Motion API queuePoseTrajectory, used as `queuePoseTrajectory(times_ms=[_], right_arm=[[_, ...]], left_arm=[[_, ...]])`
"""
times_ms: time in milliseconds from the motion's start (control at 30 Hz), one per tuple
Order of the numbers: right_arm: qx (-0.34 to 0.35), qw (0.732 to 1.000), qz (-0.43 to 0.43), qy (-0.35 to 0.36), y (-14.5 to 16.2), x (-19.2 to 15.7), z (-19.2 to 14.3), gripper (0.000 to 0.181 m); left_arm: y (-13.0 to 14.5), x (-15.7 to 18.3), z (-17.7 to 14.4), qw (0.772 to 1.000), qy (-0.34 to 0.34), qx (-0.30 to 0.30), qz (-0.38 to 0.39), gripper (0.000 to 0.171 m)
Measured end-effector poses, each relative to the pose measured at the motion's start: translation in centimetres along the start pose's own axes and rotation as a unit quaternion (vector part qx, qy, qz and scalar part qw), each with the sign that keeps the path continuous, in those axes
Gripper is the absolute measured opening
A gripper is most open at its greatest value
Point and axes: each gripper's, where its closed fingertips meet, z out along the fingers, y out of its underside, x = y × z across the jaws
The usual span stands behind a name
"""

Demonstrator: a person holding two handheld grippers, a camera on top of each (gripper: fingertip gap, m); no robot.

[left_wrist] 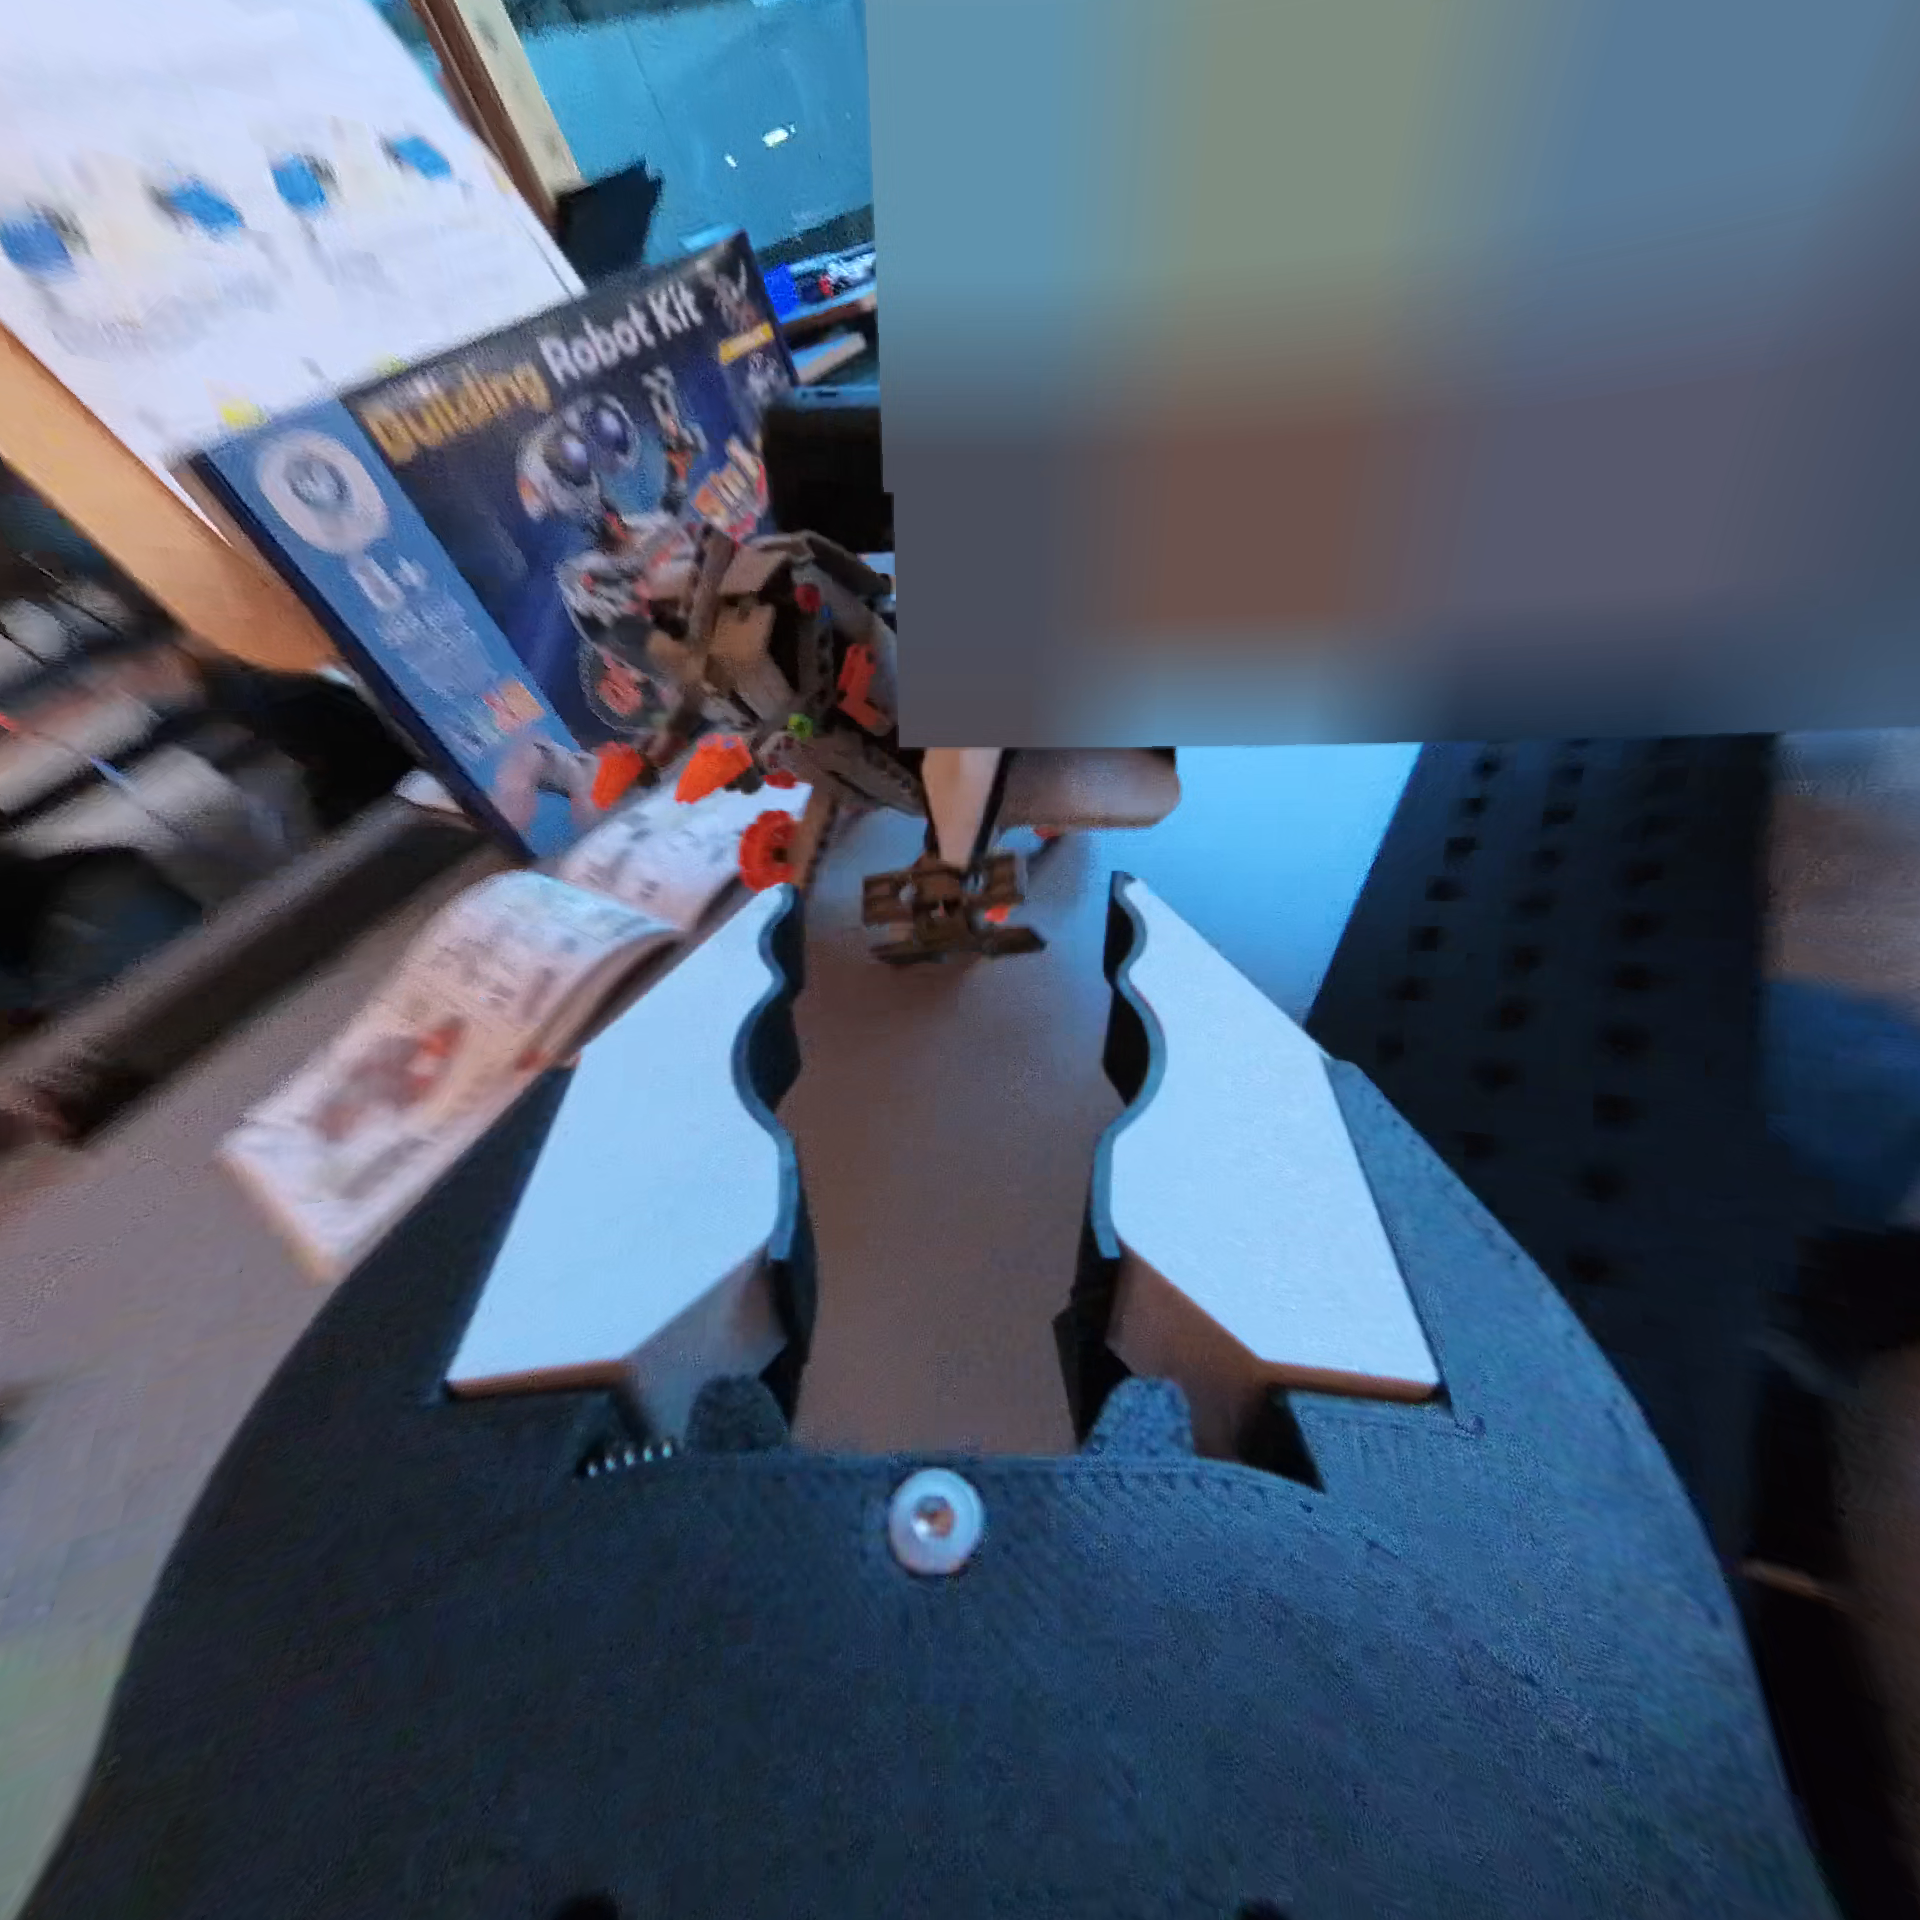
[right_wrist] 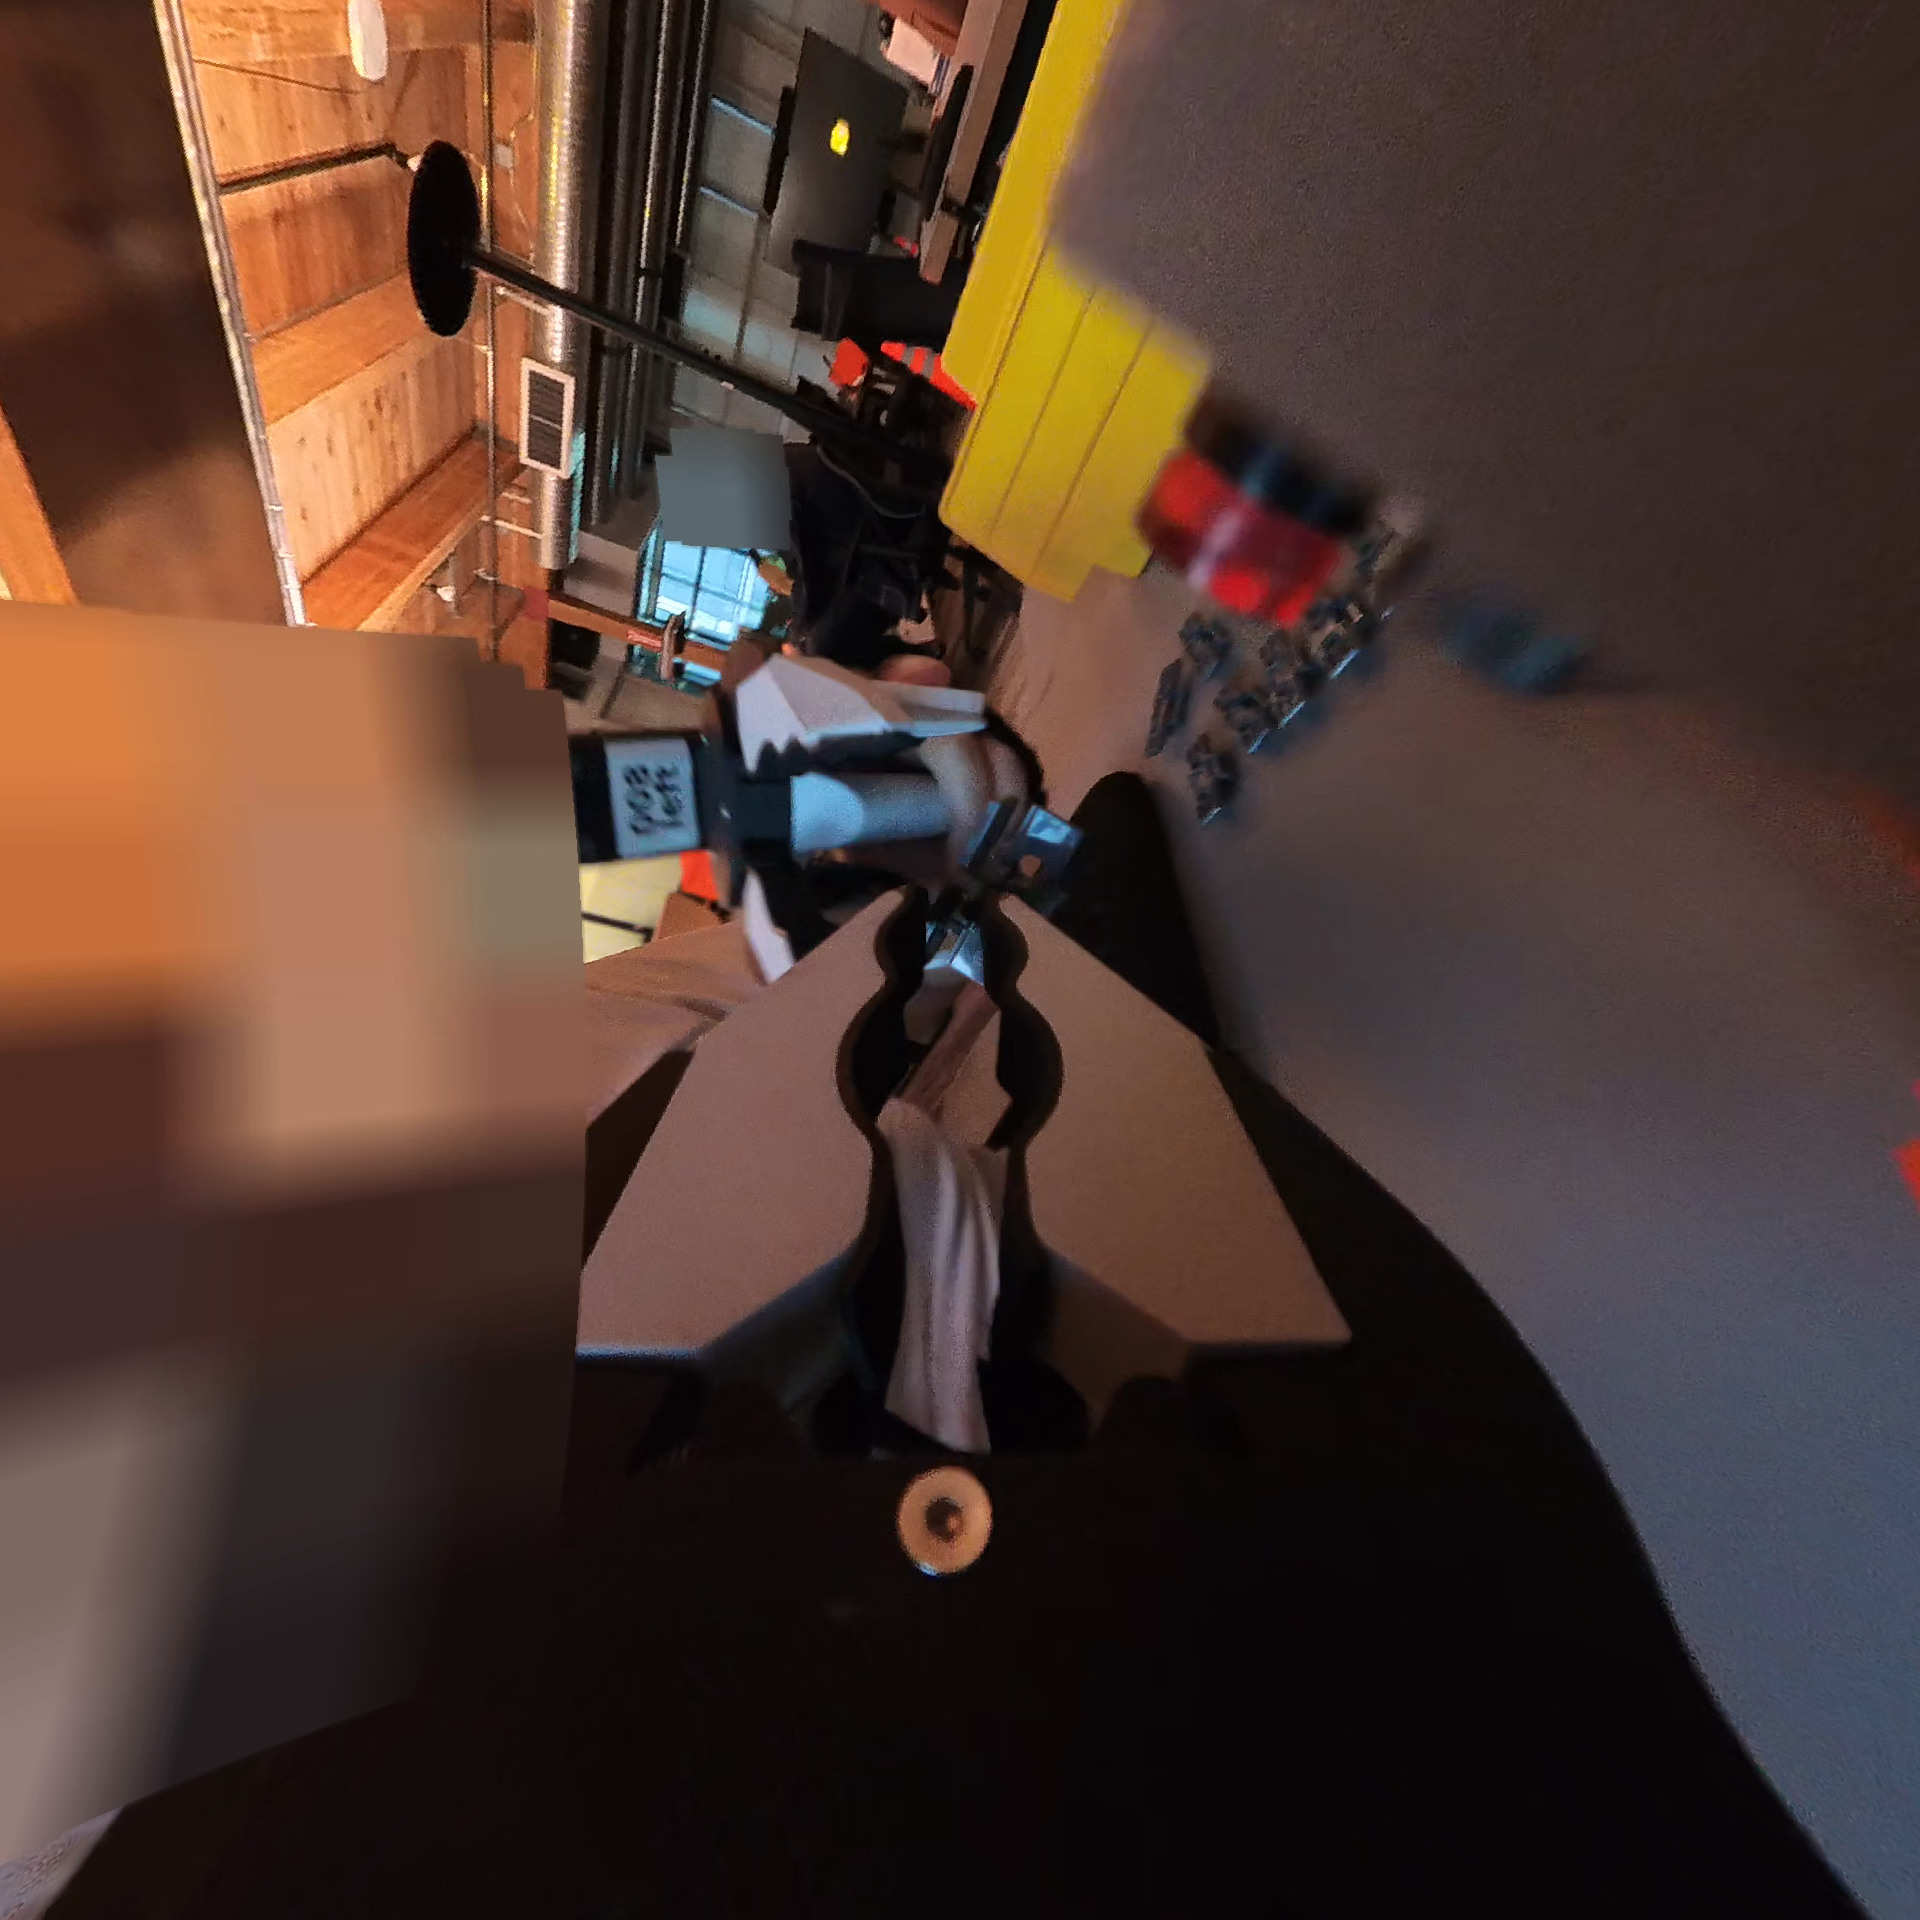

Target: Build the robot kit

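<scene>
Holding: the right gripper (right_wrist: 956, 906) is clamped at its very tips on a small grey brick assembly (left_wrist: 940, 914), its jaws nearly together.
Left gripper: the left gripper (left_wrist: 953, 889) is empty, its jaws spread wide, with the assembly just beyond its fingertips and centred on the gap.
Assembly: it sits low over the brown table (left_wrist: 935, 1195); blur hides whether it touches the table.
Far left: a grey and orange brick model (left_wrist: 769, 665) stands in front of a blue kit box (left_wrist: 499, 540), with an open booklet (left_wrist: 499, 997) lying nearer.
Right view: a yellow bin (right_wrist: 1060, 416) and loose dark pieces (right_wrist: 1268, 675) lie far right on the table.
Care: a tip-only pinch probably lets the piece pivot, so steady, even pressure and a square line between the two grippers would suit.
</scene>
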Motion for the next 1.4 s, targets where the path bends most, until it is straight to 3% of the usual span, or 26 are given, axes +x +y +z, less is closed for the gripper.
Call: queuePoseTrajectory(times_ms=[67,133,333,400,467,633,733,800,900,1033,1133,1267,1400], right_arm=[[0.008,1.0,-0.019,0.015,-0.1,0.7,0.3,0.007],[0.012,0.999,-0.033,0.014,-0.1,0.7,0.5,0.006],[0.009,0.998,-0.054,0.024,0.6,0.5,1.1,0.007],[0.013,0.998,-0.06,0.031,0.5,0.6,1.2,0.007],[0.013,0.997,-0.072,0.033,0.4,0.6,1.2,0.007],[0.01,0.981,-0.182,0.059,0.1,0.6,1.2,0.016],[-0.006,0.927,-0.336,0.165,-1.1,2.7,0.7,0.016],[-0.03,0.891,-0.388,0.236,-1.9,4.1,1.1,0.017],[-0.091,0.852,-0.408,0.315,-2.8,4.9,2.9,0.016],[-0.206,0.752,-0.432,0.453,-6.8,6.0,3.6,0.013],[-0.303,0.688,-0.425,0.505,-10.7,5.7,3.8,0.004],[-0.438,0.728,-0.341,0.402,-11.0,6.4,5.2,0.004],[-0.552,0.677,-0.295,0.387,-11.6,10.8,1.8,0.005]], left_arm=[[0.2,-0.3,0.1,0.996,0.042,-0.009,-0.075,0.057],[0.8,-0.5,0.4,0.992,0.063,-0.018,-0.103,0.056],[2.3,-0.5,1.2,0.996,0.056,-0.042,-0.05,0.051],[2.3,0.0,1.2,0.996,0.07,-0.038,-0.046,0.039],[2.3,-0.1,1.1,0.996,0.067,-0.034,-0.049,0.039],[2.9,-1.0,-0.4,0.993,0.063,-0.037,-0.091,0.039],[3.8,-2.2,-2.3,0.992,0.04,-0.04,-0.112,0.039],[4.5,-3.1,-3.7,0.991,0.02,-0.047,-0.126,0.039],[5.0,-4.0,-5.6,0.989,-0.002,-0.047,-0.142,0.039],[5.0,-5.0,-7.1,0.988,-0.022,-0.037,-0.149,0.039],[4.8,-5.2,-7.5,0.987,-0.023,-0.027,-0.155,0.039],[4.2,-4.5,-8.0,0.988,-0.008,-0.018,-0.152,0.039],[4.0,-4.2,-8.4,0.989,-0.001,-0.015,-0.146,0.039]])
